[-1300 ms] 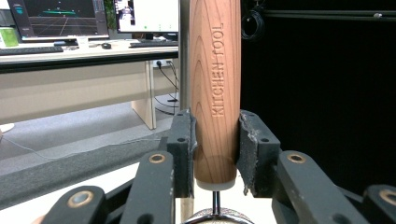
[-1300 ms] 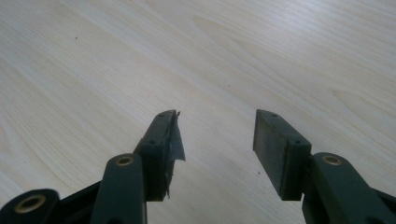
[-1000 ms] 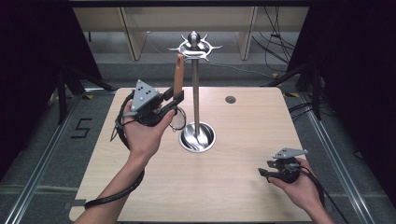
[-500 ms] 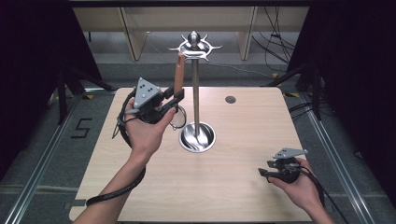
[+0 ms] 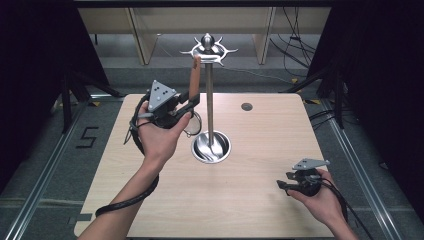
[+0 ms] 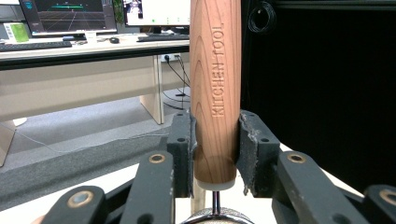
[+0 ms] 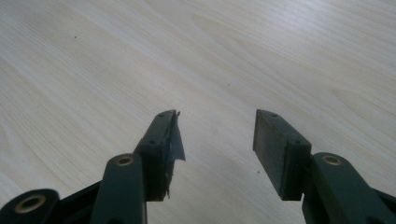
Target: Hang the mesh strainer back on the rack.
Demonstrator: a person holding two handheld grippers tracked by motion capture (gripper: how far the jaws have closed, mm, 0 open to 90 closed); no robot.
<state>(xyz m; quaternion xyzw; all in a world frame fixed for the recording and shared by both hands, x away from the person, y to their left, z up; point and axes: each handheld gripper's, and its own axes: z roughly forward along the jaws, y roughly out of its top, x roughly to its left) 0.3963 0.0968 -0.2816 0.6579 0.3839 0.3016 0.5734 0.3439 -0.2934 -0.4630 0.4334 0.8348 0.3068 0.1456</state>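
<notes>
Wood fills the gap between the jaws of the left gripper (image 6: pixel 215 154): they are clenched on the lower end of a round wooden handle (image 6: pixel 215 88) that stands upright and carries the words KITCHEN TOOL down its side. Below the jaws a thin metal stem leaves the handle's pale end cap and meets a rounded metal part at the bottom edge of the left gripper view, too cropped to tell more. In the high view this gripper (image 5: pixel 192 102) is raised over the far left part of the table (image 5: pixel 260 210), with the handle (image 5: pixel 194 77) rising above the jaws toward the spiked metal crown of a stand (image 5: pixel 209 95). The stand's pole is just beside the jaws, and its round shiny base sits on the table near them. The right gripper (image 7: pixel 215 135) has its jaws released, spread apart with bare pale tabletop (image 7: pixel 233 51) between and ahead of them. In the high view it (image 5: pixel 282 185) lies low at the near right of the table, well apart from the stand, held by the person's right hand (image 5: pixel 325 202).
</notes>
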